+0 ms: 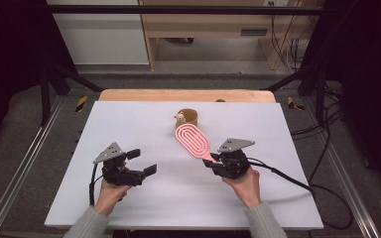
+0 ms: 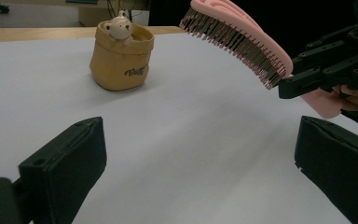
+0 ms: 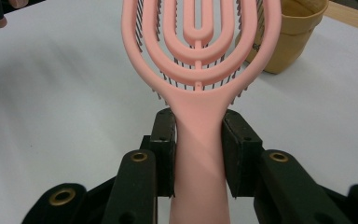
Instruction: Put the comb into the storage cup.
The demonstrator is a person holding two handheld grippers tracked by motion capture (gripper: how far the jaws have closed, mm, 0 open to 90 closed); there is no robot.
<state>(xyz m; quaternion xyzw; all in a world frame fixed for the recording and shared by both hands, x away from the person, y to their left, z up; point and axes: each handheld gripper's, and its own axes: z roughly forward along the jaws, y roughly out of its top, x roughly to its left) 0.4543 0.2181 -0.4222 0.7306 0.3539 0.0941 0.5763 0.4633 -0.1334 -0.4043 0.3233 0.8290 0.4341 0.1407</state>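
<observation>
A pink vented hairbrush (image 1: pixel 193 140) is held off the white table, its head pointing toward the far side. My right gripper (image 1: pixel 213 159) is shut on its handle (image 3: pixel 199 154), both pads pressed against it. In the left gripper view the pink hairbrush (image 2: pixel 242 39) hangs with dark bristles facing down, well above the table. A tan pot with a small bear figure (image 1: pixel 187 118) stands upright just beyond the brush head. My left gripper (image 1: pixel 146 161) is open at the front left, nothing between its jaws.
The white tabletop (image 1: pixel 129 129) stretches wide around both grippers. A wooden edge (image 1: pixel 144 94) runs along its far side. Black cables (image 1: pixel 297 183) trail from the right gripper toward the table's right edge.
</observation>
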